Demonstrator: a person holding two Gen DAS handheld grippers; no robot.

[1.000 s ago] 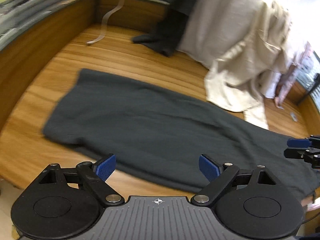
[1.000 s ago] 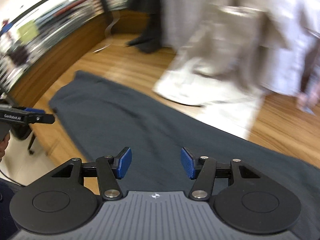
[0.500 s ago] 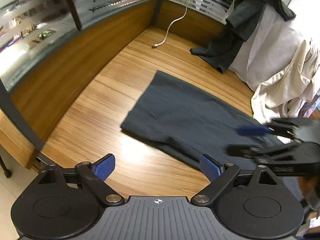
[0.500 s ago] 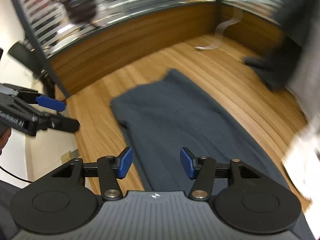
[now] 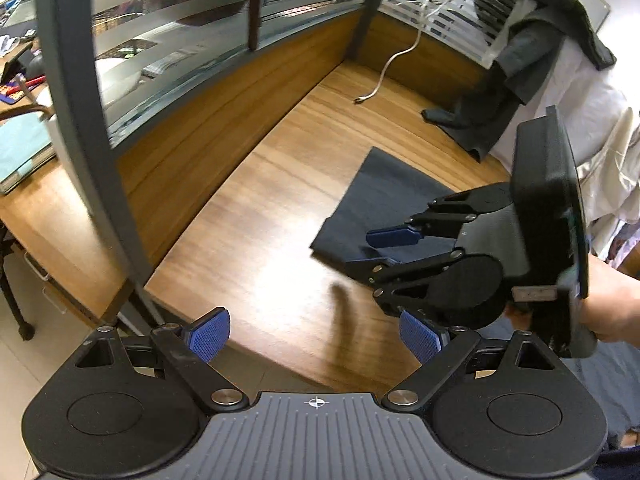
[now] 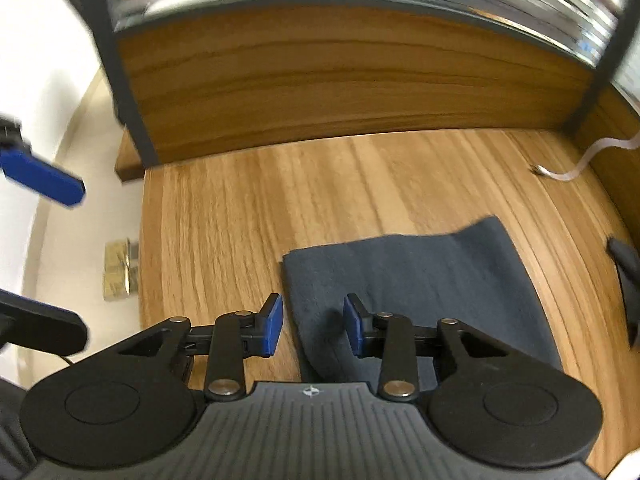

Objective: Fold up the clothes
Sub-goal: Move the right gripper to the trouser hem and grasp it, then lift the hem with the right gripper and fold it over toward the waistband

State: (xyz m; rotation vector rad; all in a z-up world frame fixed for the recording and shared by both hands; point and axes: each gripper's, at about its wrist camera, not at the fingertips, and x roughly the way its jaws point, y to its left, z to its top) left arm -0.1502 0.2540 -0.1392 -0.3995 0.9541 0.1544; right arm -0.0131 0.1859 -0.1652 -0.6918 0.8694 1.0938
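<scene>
Right wrist view first: the right gripper (image 6: pixel 313 330) is seen with a narrow gap between its blue pads, the jaws having just been closing, and nothing is pinched between them yet. It is poised over the near left corner of the dark blue garment (image 6: pixel 416 280), the left pad (image 6: pixel 273 330) lined up over bare wood just beside the cloth's edge and the right pad over the fabric itself. The garment is laid flat on the wooden bench (image 6: pixel 248 216), its far edge slightly lifted at one corner. Beyond it, a white cable end (image 6: pixel 560 172) is seen on the wood near the wooden back panel (image 6: pixel 340 80).

Left wrist view now: the left gripper (image 5: pixel 316 336) is held wide open, nothing between its pads, above the near edge of the bench (image 5: pixel 260 220). To its right, the right gripper (image 5: pixel 384 248) is seen from the side, gripped by a hand (image 5: pixel 612 304), its tips down at the corner of the dark garment (image 5: pixel 384 196). Further off, a heap of clothes (image 5: pixel 560 92), dark and pale, is piled at the far right, and a white cable (image 5: pixel 384 76) trails down from the slatted screen (image 5: pixel 200 24).
</scene>
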